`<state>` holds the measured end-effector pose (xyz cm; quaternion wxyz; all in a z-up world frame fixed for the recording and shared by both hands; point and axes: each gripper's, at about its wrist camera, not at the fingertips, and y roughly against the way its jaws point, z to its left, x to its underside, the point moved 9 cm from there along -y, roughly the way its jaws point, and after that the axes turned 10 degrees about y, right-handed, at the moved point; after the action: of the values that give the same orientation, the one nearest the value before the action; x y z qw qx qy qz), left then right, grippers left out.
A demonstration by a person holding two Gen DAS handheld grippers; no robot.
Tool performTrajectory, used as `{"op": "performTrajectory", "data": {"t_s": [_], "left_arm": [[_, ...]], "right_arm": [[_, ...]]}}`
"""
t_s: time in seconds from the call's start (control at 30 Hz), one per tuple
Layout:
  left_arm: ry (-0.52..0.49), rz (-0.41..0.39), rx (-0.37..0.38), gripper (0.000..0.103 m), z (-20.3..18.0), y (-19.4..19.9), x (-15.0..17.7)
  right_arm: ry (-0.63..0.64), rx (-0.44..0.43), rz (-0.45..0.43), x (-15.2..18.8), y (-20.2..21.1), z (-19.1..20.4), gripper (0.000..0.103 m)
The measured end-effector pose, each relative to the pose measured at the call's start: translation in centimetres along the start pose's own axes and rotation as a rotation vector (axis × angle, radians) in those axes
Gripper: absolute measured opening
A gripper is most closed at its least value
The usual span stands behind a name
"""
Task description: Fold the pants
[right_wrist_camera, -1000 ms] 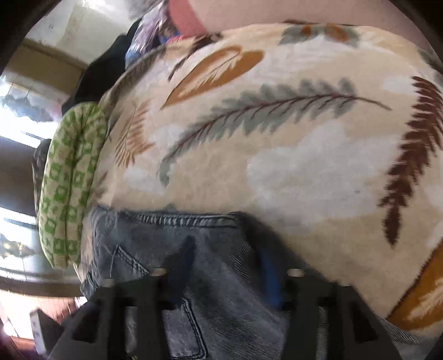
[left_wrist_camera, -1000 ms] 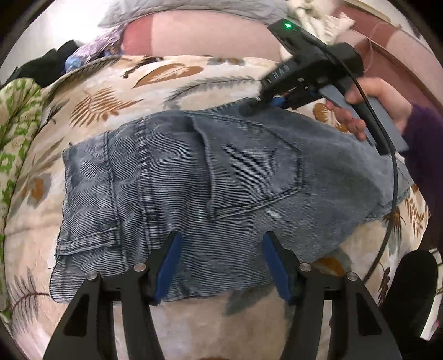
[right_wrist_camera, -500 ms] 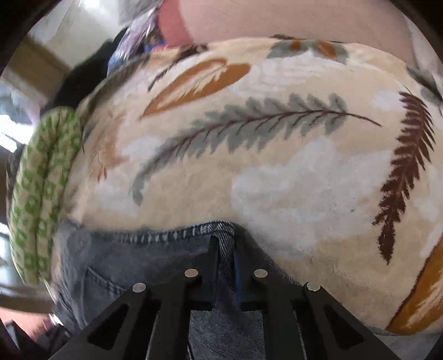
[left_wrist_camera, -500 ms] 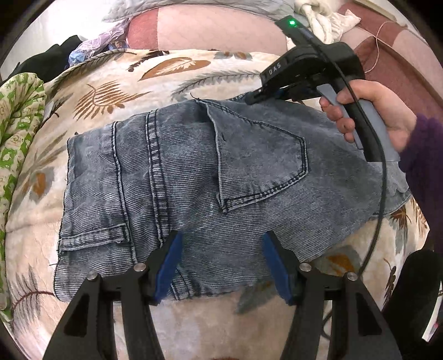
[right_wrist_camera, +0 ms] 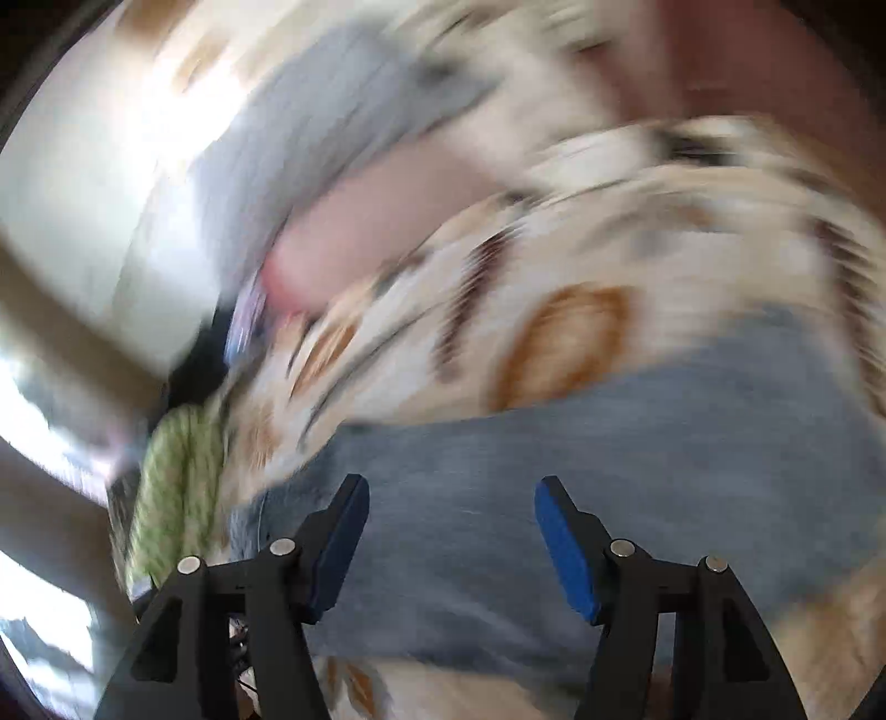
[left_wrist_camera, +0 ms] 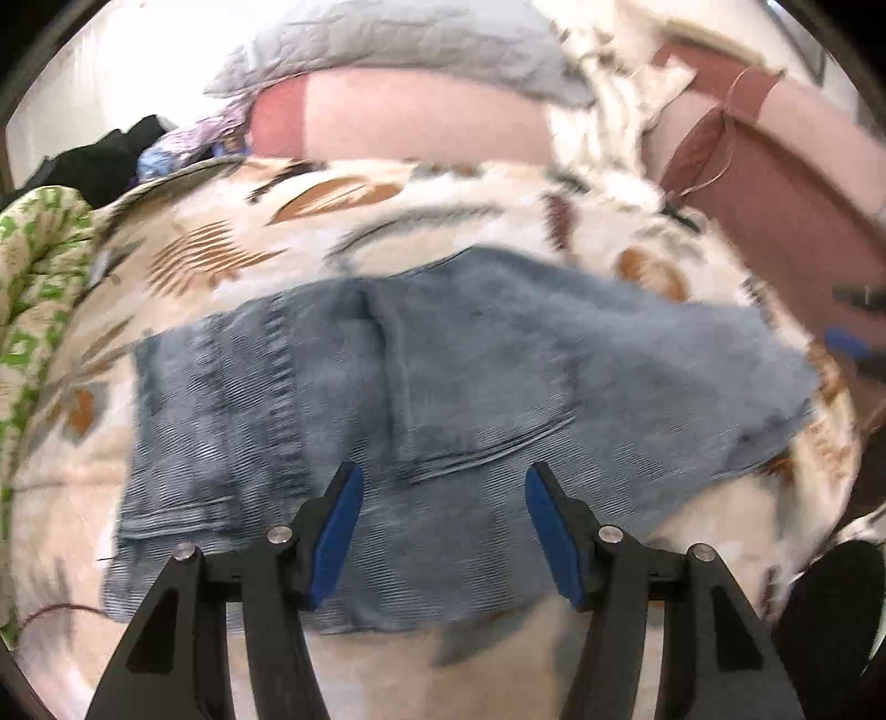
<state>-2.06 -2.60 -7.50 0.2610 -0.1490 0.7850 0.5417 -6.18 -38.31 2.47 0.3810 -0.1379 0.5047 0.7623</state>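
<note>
Cream fleece printed with brown and grey fern leaves covers the bed: one blanket [left_wrist_camera: 343, 232], filling most of both views. On it lies your one pair of denim pants [left_wrist_camera: 443, 399], folded into a broad, flattened bundle of ribbed, faded blue cloth, its long axis running left to right across the centre of the left wrist view. A stitched back pocket faces up near the middle, and a double seam runs top to bottom in the left third. One quilted grey pillow [left_wrist_camera: 398, 50] sits at upper centre, and one green-patterned cloth [left_wrist_camera: 33, 288] bunches at the left edge. Your left gripper [left_wrist_camera: 443, 526] hangs over the pants' near edge, blue-padded fingers wide apart, holding nothing. Your right gripper [right_wrist_camera: 448, 531] is likewise spread wide above blurred denim, empty.
</note>
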Motion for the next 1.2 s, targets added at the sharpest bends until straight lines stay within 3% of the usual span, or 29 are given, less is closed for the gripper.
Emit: {"op": "performTrajectory", "data": {"t_s": [0.07,0.17,0.23,0.3,0.43,0.6,0.73,0.9,1.13,1.2], "left_arm": [[-0.002,-0.002,0.045,0.062,-1.9,0.4,-0.3],[-0.073,0.0,0.089,0.062,-5.8,0.9,-0.8],[-0.17,0.001,0.096,0.063,-8.7,1.3,-1.2],[-0.262,-0.004,0.091,0.071,-11.3,1.6,-2.3],[-0.395,-0.01,0.08,0.073,-15.5,1.8,-4.8],[-0.548,0.081,0.111,0.073,-21.0,-1.1,-7.8],[-0.664,0.156,0.086,0.073,-25.1,-5.0,-8.4],[-0.685,0.253,0.1,0.073,-28.8,-9.5,-8.6],[-0.767,0.314,0.171,0.073,-35.2,-14.6,-7.8],[-0.795,0.327,0.182,0.073,-36.3,-15.7,-7.5]], "right_arm": [[-0.164,0.022,-0.105,0.9,4.8,-4.9,0.073],[-0.341,0.005,-0.17,3.1,7.2,-9.0,0.078],[-0.386,-0.001,-0.148,4.2,6.4,-9.9,0.078],[-0.439,-0.029,-0.123,5.5,4.9,-10.7,0.078],[-0.5,-0.045,-0.094,6.6,2.0,-11.5,0.078],[-0.579,-0.03,-0.064,7.8,0.0,-13.3,0.078],[-0.656,-0.041,-0.066,8.5,-0.9,-14.3,0.078],[-0.71,-0.075,-0.107,8.2,-1.1,-14.7,0.084],[-0.827,-0.131,-0.226,7.0,-0.7,-16.8,0.084],[-0.808,-0.119,-0.224,6.4,-1.0,-16.8,0.085]]}}
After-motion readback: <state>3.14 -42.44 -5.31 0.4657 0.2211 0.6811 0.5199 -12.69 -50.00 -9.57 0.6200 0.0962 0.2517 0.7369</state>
